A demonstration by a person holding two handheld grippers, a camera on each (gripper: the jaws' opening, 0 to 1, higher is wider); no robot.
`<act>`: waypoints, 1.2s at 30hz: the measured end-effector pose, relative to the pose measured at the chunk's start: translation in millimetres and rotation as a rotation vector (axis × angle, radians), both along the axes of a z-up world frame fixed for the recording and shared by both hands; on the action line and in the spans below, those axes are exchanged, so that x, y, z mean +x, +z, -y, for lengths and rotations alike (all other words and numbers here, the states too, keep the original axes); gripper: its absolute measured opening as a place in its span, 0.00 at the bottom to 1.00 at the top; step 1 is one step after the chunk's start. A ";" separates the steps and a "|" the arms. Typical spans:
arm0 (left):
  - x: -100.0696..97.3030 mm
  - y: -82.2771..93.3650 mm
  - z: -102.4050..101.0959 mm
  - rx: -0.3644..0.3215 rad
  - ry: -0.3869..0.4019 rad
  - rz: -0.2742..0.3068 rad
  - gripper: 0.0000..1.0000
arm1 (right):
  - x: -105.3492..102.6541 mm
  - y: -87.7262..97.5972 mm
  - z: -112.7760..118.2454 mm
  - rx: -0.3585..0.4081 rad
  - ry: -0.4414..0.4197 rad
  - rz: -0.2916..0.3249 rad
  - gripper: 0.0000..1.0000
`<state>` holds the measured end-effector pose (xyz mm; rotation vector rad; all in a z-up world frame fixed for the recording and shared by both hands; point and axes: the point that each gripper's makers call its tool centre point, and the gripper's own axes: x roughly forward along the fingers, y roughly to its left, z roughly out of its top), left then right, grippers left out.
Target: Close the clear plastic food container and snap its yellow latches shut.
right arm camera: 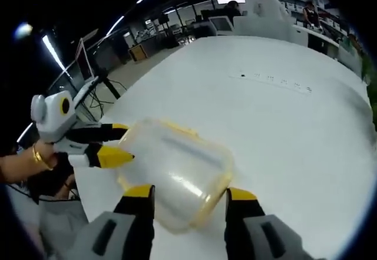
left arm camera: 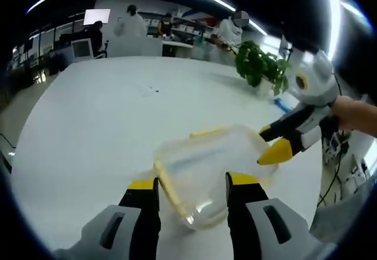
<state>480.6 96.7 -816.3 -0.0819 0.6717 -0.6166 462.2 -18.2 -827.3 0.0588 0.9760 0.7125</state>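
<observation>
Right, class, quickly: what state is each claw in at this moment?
Left claw: open, jaws either side of the container.
Right claw: open, also astride the container.

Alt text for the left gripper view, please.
A clear container with yellow latches lies on a white table, between the open jaws of the left hand-held gripper. The right hand-held gripper reaches in from the right to the container's far edge; a potted plant stands behind.

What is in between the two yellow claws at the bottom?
In both views, the clear plastic food container with yellow latches sits between the jaws.
</observation>
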 end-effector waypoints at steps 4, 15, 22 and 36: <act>8.3 -0.1 0.8 0.006 -0.006 -0.003 0.42 | 4.2 -1.2 -1.4 0.017 -0.003 -0.011 0.46; 23.2 0.4 -3.7 -0.005 0.091 0.012 0.42 | 27.0 2.8 -5.7 -0.019 0.016 0.053 0.46; 32.6 0.3 -4.9 -0.015 0.120 0.027 0.42 | 39.1 2.6 -5.7 -0.016 0.003 0.078 0.46; 41.9 1.1 -6.8 -0.022 0.146 0.032 0.42 | 49.9 4.5 -6.7 -0.005 -0.026 0.130 0.46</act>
